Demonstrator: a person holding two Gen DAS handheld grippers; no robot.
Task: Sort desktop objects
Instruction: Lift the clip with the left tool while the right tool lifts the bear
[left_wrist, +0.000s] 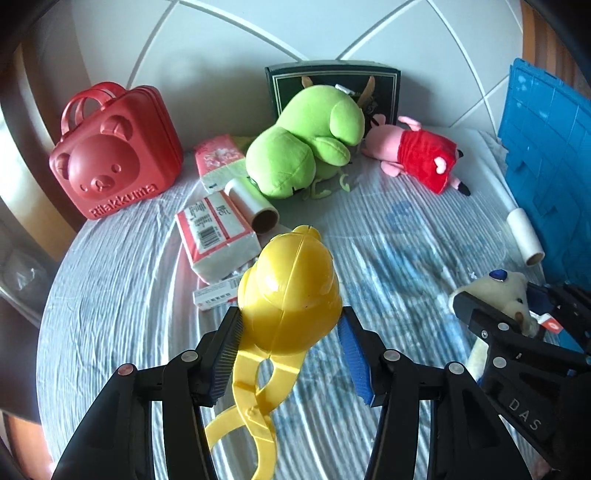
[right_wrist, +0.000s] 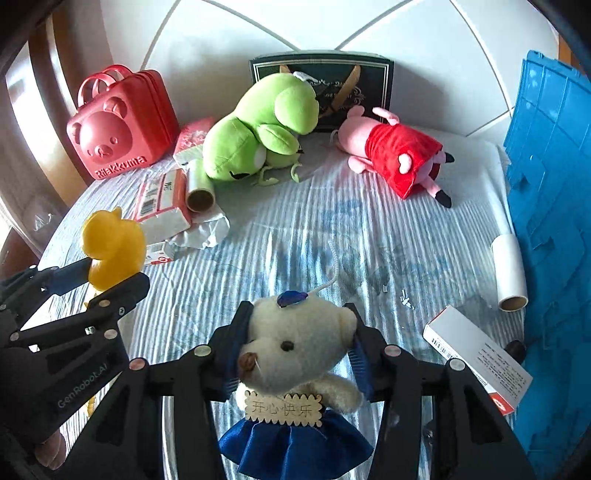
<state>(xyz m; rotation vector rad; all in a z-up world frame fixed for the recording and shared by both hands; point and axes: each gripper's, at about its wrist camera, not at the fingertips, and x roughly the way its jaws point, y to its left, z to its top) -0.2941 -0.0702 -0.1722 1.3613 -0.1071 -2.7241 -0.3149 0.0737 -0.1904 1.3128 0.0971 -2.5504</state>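
We see the left hand-held gripper (left_wrist: 290, 341) squeezing a yellow toy helmet (left_wrist: 290, 291) above the striped bench (left_wrist: 388, 236). Our right hand-held gripper (right_wrist: 297, 347) hugs a white teddy bear (right_wrist: 295, 350) by its head. A green frog (right_wrist: 258, 129) and pink pig (right_wrist: 391, 151) lie farther back.

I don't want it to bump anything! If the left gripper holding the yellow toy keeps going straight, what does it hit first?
Probably the tissue pack, or the roll beside it; the left gripper, shut on the yellow toy, points there. Depth is hard to judge.
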